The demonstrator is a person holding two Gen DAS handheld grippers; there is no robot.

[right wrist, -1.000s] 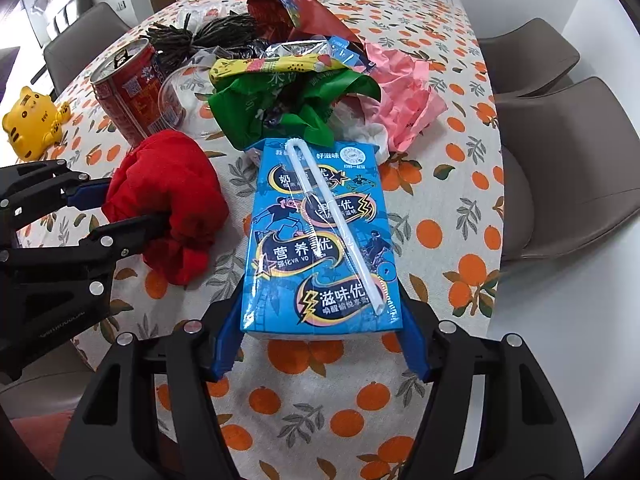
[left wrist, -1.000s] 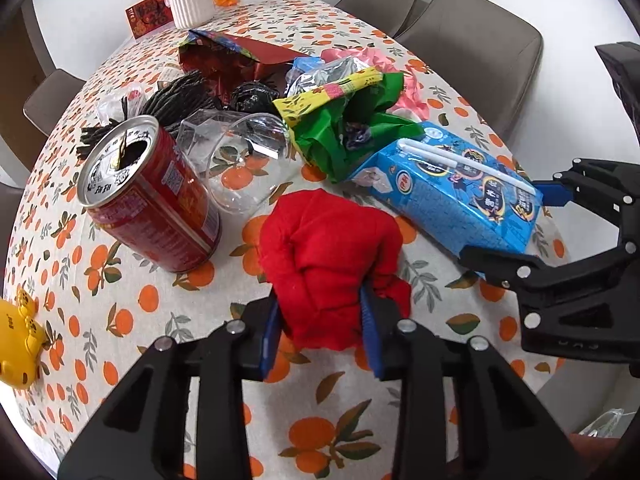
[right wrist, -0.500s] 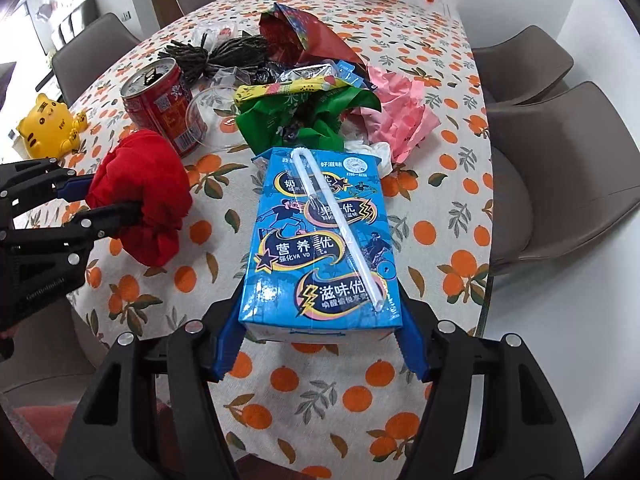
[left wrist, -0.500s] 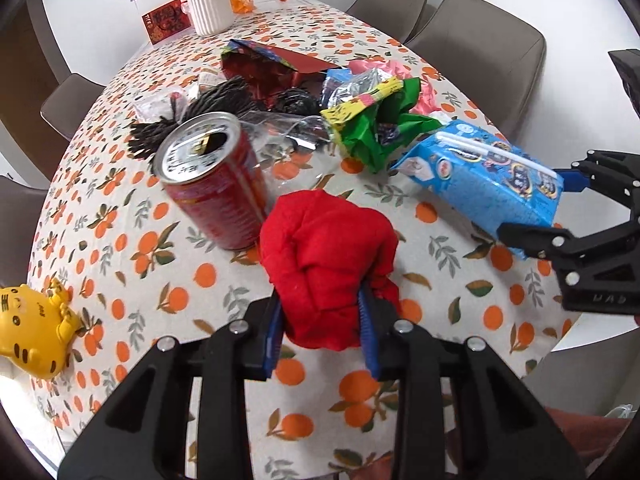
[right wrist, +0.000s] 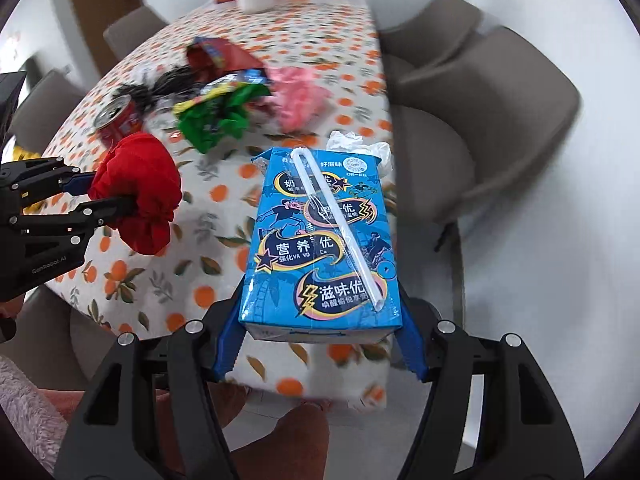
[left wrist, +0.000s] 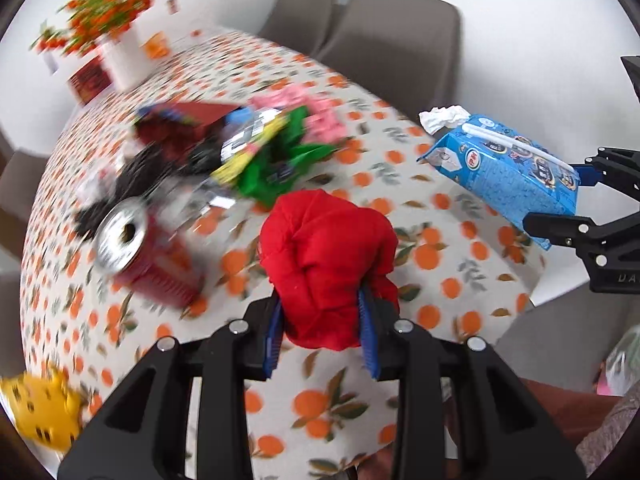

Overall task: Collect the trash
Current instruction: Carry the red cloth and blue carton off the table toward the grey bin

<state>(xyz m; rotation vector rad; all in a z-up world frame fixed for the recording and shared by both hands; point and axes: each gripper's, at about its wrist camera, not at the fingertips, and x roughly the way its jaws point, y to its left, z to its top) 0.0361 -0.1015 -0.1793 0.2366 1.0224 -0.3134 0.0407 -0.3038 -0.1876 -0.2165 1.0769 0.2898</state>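
Left gripper [left wrist: 322, 330] was closed on the red cloth bundle [left wrist: 326, 264], blue pads pinching its lower part from both sides. The bundle was lifted clear of the table [left wrist: 452, 280], on the near side of the red can [left wrist: 148, 256].

Right gripper [right wrist: 318, 332] was clamped on the blue drink carton [right wrist: 320, 248]. Jaws were spread wide to fit the carton's width, one blue finger on each long side at its near end. The carton was held flat, printed face up, with a white straw [right wrist: 336, 220] running diagonally along that face. A crumpled white tissue [right wrist: 356, 144] showed at the carton's far end; I couldn't tell whether it was stuck to it or just behind. The carton was also off the table, well to the far right of the can, out over the table edge toward the grey chair [right wrist: 488, 116].

The rest of the trash was on the table past the can: green wrapper [right wrist: 216, 118], pink bag [right wrist: 298, 96], dark red packet [right wrist: 216, 54], black stringy clump [right wrist: 160, 84]. All blurred in both views.

A yellow tiger toy [left wrist: 44, 412] sat at the near-left edge from the can. A white vase [left wrist: 120, 60] with orange flowers stood at the far end of the table from the can.
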